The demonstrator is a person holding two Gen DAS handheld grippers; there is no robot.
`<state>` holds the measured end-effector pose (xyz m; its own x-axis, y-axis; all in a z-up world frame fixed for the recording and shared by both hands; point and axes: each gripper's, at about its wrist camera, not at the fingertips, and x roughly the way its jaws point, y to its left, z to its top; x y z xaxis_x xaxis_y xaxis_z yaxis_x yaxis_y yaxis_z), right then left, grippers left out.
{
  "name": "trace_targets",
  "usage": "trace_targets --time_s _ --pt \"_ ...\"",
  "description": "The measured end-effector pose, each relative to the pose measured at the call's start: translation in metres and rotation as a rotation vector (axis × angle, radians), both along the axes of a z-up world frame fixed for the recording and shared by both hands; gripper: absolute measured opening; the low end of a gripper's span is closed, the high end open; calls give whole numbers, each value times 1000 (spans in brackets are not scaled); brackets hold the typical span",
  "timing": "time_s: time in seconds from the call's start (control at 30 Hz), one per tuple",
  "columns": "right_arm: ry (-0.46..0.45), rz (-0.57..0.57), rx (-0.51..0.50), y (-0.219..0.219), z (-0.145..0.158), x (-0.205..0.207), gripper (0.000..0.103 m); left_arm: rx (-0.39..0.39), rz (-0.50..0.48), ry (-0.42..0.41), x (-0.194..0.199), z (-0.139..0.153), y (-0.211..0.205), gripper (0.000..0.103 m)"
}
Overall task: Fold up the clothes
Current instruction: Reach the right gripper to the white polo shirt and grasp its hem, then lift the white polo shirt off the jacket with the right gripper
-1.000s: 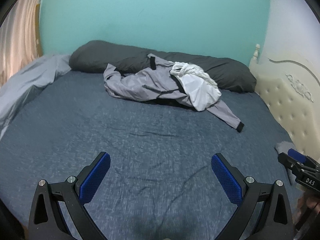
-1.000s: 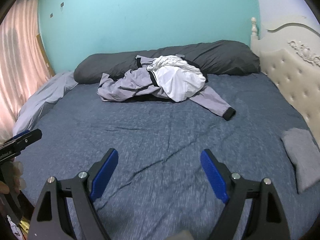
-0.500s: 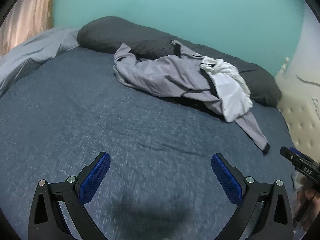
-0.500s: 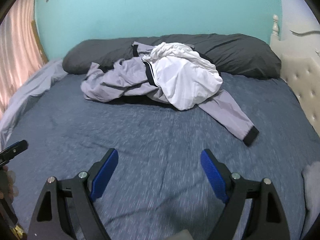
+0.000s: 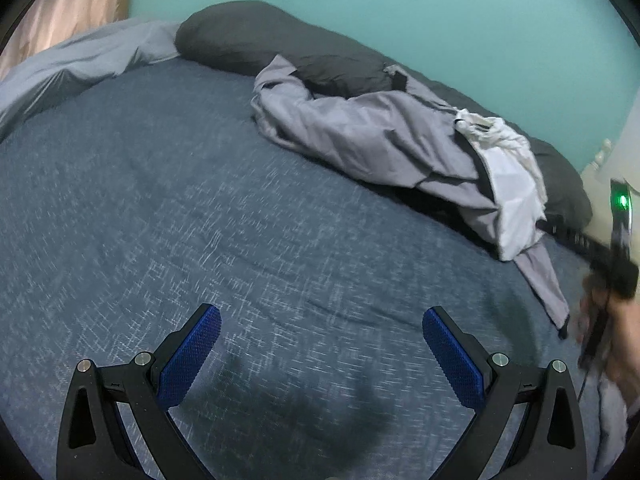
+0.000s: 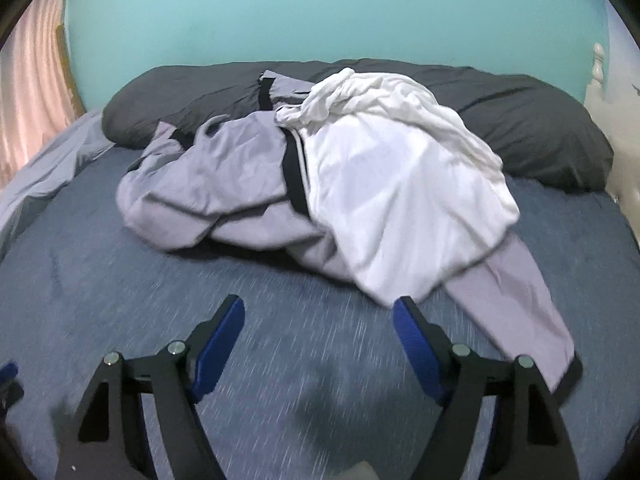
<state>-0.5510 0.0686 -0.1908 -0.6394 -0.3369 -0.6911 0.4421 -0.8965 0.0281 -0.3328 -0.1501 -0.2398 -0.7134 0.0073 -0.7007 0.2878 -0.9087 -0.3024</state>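
The left claw (image 5: 322, 334) stands wide apart, its blue pads holding nothing and hanging over bare blue bedsheet (image 5: 160, 220). The right claw (image 6: 320, 328) is likewise spread wide and empty; its right-hand fingertip (image 6: 404, 312) sits just in front of the lower hem of the white garment (image 6: 400, 200), though whether it touches the cloth cannot be told.

The clothes lie in one crumpled heap toward the far side of the bed, against a long dark grey pillow (image 6: 540, 120) that runs along the teal wall (image 6: 320, 8). A grey jacket (image 6: 208, 188) with black trim forms the bottom layer, and the white garment is draped over its right half, hiding much of the jacket's body. In the right wrist view, one grey sleeve (image 6: 520, 304) stretches out from under the white cloth toward the near right, ending in a black cuff partly covered by the claw's frame. The heap's long axis runs roughly left to right, parallel to the pillow.

In the left wrist view the right edge is smeared by motion: a blurred hand (image 5: 612, 340) grips the other tool there, with a green light above it, and details are hard to make out. A pale grey blanket (image 5: 80, 64) is bunched at the bed's far left, beside a pink curtain (image 6: 32, 92) cut off by the lens edge.
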Motion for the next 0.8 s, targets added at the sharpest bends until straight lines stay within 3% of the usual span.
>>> trace_targets --time_s 0.17,0.43,0.5,0.6,0.63,0.8 --pt "-8 -42 9 -14 -12 -44 74 19 21 -21 -12 -22 -12 103" --pt "4 -52 55 -42 -34 -77 60 38 5 -19 -10 -38 -20 103" --pt "8 -53 66 -50 -39 -84 54 35 2 -17 -7 -38 -21 103" --pt "7 -64 78 -54 -45 -90 27 38 -2 -15 0 -38 -23 103" --pt "2 -68 74 -53 -46 -92 11 39 -3 -13 2 -38 -24 103" --pt "88 -63 33 -42 -21 -71 6 27 -11 -4 16 -30 -22 103"
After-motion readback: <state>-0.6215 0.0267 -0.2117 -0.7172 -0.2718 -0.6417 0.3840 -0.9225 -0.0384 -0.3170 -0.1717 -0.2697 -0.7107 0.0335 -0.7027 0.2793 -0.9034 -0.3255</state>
